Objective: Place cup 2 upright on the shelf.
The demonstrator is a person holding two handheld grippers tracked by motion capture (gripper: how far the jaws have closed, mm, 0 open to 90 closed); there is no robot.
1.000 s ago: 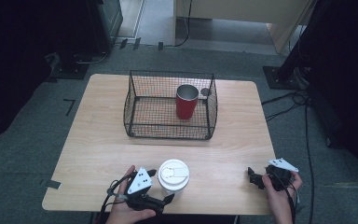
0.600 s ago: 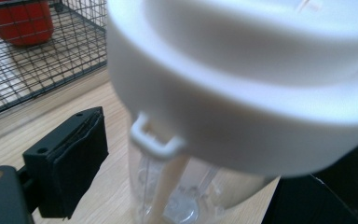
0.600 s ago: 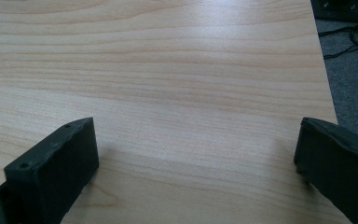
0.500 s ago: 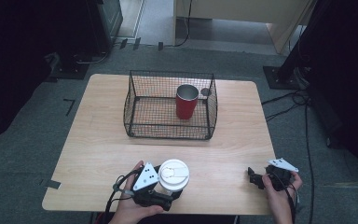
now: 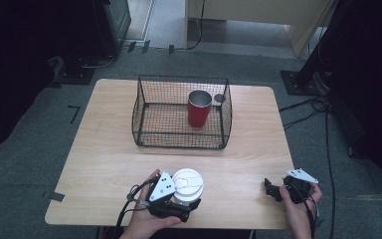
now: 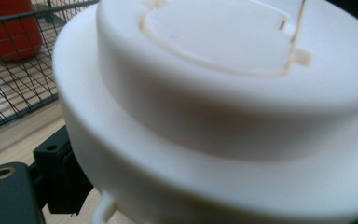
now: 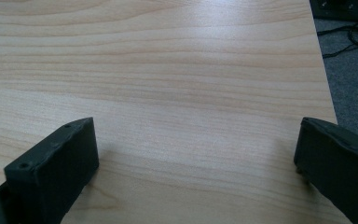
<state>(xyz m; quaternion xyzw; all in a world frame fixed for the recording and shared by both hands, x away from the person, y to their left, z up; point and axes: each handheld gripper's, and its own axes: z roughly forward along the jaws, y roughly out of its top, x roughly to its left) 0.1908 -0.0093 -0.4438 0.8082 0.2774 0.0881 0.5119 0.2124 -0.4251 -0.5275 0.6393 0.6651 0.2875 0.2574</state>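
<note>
- The left tool (image 5: pixel 183 206), at the bottom centre of the high view, has just been closing its jaws around the white lidded cup (image 5: pixel 187 183). The cup stands between them, though the frames do not show whether the pads press on it yet.
- Compared with a second ago, that tool has slid in from the cup's left to sit against it. By my reading, a grasp is being made before a lift.
- The right tool (image 5: pixel 273 189) rests at the lower right of the worktop (image 5: pixel 104 164), jaws wide apart with nothing between them.
- Further up the frame, the wire basket (image 5: pixel 144 107) holds an upright red cup (image 5: pixel 199 107), a likely destination.
</note>
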